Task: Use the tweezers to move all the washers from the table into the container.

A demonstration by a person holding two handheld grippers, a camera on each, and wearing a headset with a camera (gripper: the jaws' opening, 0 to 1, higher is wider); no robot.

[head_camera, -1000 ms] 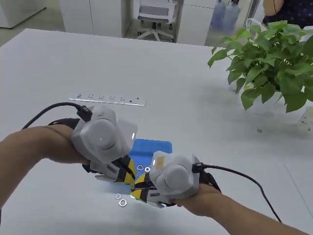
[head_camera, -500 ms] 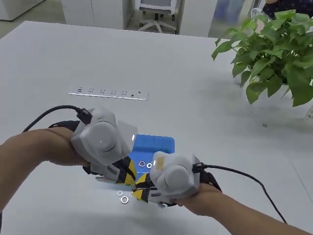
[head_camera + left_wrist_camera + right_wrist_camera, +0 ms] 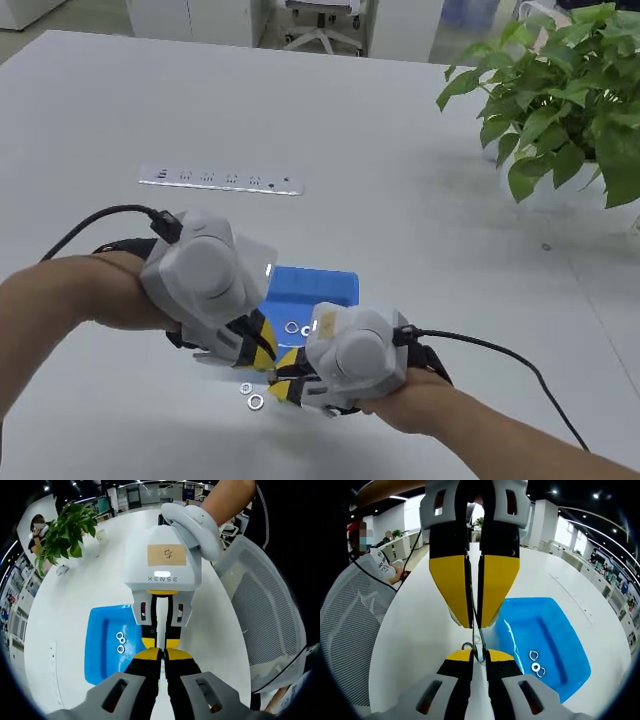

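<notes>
My left gripper (image 3: pixel 260 350) and right gripper (image 3: pixel 287 384) meet tip to tip just in front of the blue container (image 3: pixel 325 285). Thin metal tweezers (image 3: pixel 474 600) run between the left gripper's yellow jaws and down into the right gripper (image 3: pixel 479 656), whose jaws are shut on them. In the left gripper view, the left gripper (image 3: pixel 163 653) also stands shut on the tweezers (image 3: pixel 159 627). Two washers (image 3: pixel 251 395) lie on the white table beside the jaws, and one washer (image 3: pixel 467 645) sits right by the tweezers. Three washers (image 3: pixel 536 663) lie inside the container (image 3: pixel 555 630).
A white power strip (image 3: pixel 220 181) lies farther back on the table (image 3: pixel 420 200). A potted green plant (image 3: pixel 565 90) stands at the back right. Cables trail from both grippers. An office chair (image 3: pixel 322 20) stands beyond the table's far edge.
The head camera has shifted a little. Both grippers stay pressed together by the container, and the washers lie where they were.
</notes>
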